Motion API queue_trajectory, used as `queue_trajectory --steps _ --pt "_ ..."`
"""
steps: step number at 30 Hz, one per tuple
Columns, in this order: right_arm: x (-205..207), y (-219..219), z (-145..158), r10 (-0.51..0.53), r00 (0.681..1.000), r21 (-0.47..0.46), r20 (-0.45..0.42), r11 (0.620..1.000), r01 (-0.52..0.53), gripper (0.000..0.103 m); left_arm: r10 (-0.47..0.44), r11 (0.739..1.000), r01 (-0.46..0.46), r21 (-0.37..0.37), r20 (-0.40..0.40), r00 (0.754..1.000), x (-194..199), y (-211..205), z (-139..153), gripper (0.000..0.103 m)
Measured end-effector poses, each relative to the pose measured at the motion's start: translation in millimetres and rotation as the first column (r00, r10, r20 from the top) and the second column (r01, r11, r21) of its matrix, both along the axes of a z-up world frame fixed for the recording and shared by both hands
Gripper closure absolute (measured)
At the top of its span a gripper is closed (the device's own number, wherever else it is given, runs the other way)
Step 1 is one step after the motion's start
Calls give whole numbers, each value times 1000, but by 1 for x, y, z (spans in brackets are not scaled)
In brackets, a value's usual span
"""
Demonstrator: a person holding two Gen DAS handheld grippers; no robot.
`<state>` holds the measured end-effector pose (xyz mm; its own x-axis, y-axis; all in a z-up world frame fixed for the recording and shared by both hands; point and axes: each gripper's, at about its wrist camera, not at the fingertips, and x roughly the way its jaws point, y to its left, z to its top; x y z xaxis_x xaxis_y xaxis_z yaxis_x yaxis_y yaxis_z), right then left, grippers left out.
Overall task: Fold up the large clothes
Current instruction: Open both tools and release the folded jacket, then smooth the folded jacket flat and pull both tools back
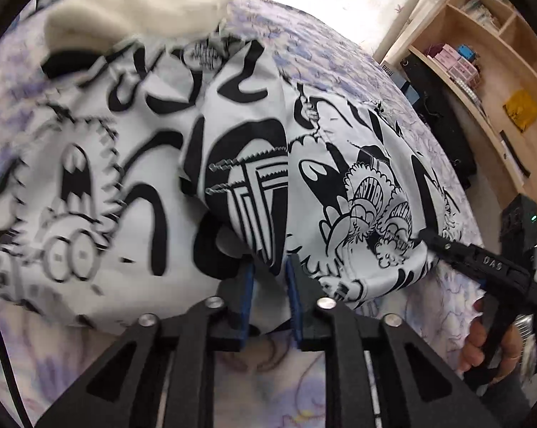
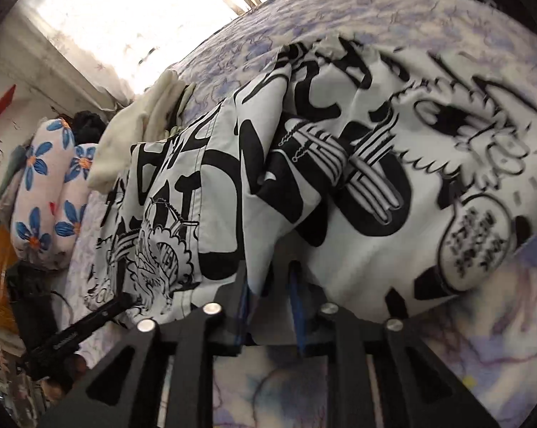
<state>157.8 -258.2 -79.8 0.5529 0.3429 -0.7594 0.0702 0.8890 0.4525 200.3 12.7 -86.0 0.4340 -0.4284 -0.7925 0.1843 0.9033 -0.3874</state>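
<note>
A large white garment with bold black cartoon print [image 1: 232, 164] lies partly folded on a bed with a lilac patterned sheet [image 1: 357, 64]. My left gripper [image 1: 270, 267] is shut on a fold of its near edge, cloth pinched between the blue pads. In the right wrist view the same garment [image 2: 339, 178] is spread ahead, and my right gripper [image 2: 270, 274] is shut on a hanging fold of it. The other gripper shows at the garment's edge in each view, at the right of the left wrist view [image 1: 475, 260] and the lower left of the right wrist view [image 2: 90, 321].
A cream cloth [image 1: 132, 14] lies at the far side of the bed. Wooden shelves [image 1: 489, 53] with boxes stand to the right, with dark gear below. A flower-print pillow [image 2: 50, 185] lies at the left by the bright window.
</note>
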Motion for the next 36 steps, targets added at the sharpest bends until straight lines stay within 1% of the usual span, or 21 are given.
queue_trajectory --steps 2,5,7,9,12,15,18,19,20,22,23,24,26,27,28,31,32,36 --pt "-5 3 14 -11 999 -69 48 998 14 76 7 999 -9 54 55 998 -10 4 12 80" --pt "-16 9 35 -41 988 -154 148 986 64 76 32 994 -46 98 144 989 -20 7 36 77" --pt "-19 16 46 -42 975 -180 220 980 83 76 49 993 -67 92 195 980 -20 8 47 77" --pt "-13 26 52 -9 967 -180 256 982 57 76 49 995 -67 75 217 975 -12 3 53 77" --pt "12 51 51 64 967 -174 247 984 -21 76 40 996 -57 73 214 976 11 -17 53 77" --pt "27 67 48 109 960 -187 259 981 -61 76 40 994 -63 88 236 971 32 -36 50 77" --pt "49 79 41 144 958 -210 249 973 -91 76 52 989 -81 120 230 972 49 -46 42 77" --pt "56 78 36 151 959 -226 239 969 -97 76 56 986 -88 143 216 975 56 -49 36 77" --pt "61 77 32 153 961 -246 231 965 -95 76 63 978 -100 184 201 978 63 -50 28 77" --pt "71 64 17 114 972 -323 206 945 -42 76 89 945 -136 299 164 982 76 -50 4 77" --pt "74 52 10 79 979 -352 188 936 -8 78 104 934 -143 327 133 986 81 -44 -9 75" --pt "75 37 2 57 984 -334 170 943 3 81 113 948 -141 284 111 987 81 -36 -16 75" --pt "71 13 -9 18 989 -292 148 956 27 86 132 965 -154 212 115 985 77 -23 -18 75" --pt "67 9 -11 16 989 -287 148 957 28 93 130 966 -153 207 118 984 76 -21 -18 75" --pt "63 6 -12 17 989 -287 150 957 27 96 130 966 -153 207 121 984 75 -20 -18 75" --pt "54 10 -12 4 988 -342 152 939 49 96 135 965 -159 208 125 983 71 -19 -18 75" --pt "52 8 -11 -5 988 -339 151 939 57 96 137 964 -162 213 126 983 70 -20 -17 75" --pt "48 5 -2 -56 989 -271 139 958 92 92 147 953 -174 246 126 981 64 -25 -9 75"
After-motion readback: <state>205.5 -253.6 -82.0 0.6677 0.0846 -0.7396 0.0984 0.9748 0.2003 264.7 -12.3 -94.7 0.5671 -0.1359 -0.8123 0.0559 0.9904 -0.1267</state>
